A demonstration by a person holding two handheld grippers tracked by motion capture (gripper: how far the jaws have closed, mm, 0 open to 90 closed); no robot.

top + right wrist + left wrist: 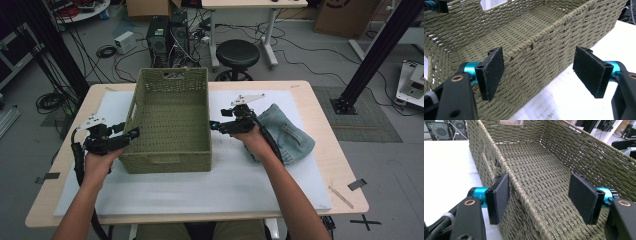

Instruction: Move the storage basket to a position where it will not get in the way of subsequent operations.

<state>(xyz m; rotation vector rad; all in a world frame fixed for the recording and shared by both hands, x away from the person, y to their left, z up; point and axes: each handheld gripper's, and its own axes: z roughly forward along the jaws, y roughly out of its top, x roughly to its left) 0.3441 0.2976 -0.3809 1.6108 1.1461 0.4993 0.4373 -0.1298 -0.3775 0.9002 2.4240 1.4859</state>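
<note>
White table mat (240, 185), both tongs (left (539, 197), right (544, 72)) spread wide at basket (170, 117) walls.

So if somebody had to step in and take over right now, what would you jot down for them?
Left gripper: open, its jaws straddle the left wall of the woven basket, one pad outside, one inside, not pressing.
Right gripper: open, at the basket's right wall, jaws apart and not gripping.
The basket stands upright on the white mat with nothing lying in it. A piece of denim clothing lies crumpled on the mat behind the right hand.
Done: both grippers brought up to the basket's sides.
Left: probably close on the walls and move the basket; the denim is not yet in it.
</note>
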